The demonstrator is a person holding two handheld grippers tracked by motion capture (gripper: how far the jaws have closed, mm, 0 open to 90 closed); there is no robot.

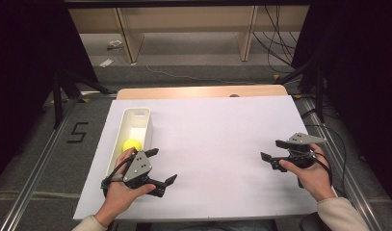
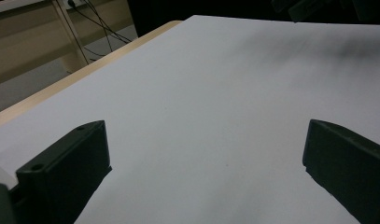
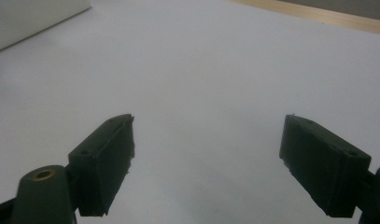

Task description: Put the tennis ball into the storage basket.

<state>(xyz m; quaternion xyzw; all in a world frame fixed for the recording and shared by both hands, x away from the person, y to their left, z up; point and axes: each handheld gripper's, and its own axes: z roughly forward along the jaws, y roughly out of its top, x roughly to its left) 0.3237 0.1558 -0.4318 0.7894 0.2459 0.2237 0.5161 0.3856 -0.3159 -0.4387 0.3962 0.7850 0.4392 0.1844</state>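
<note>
Holding both grippers wide over white sheet

High view: I see the left gripper [image 1: 162, 166] lower left beside the white bin [image 1: 144, 118] holding a yellow ball [image 1: 132, 144]; right gripper [image 1: 273, 150] lower right. Gripper views: jaws spread wide, empty.

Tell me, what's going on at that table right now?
Left tongs open, empty, beside white bin. Right tongs open, empty, over bare sheet. Yellow ball sits in bin. Nothing in the way.

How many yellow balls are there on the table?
1. The yellow ball lies inside the white tray, near its close end, just ahead of the left gripper. The tray's near wall may hide more.
</note>
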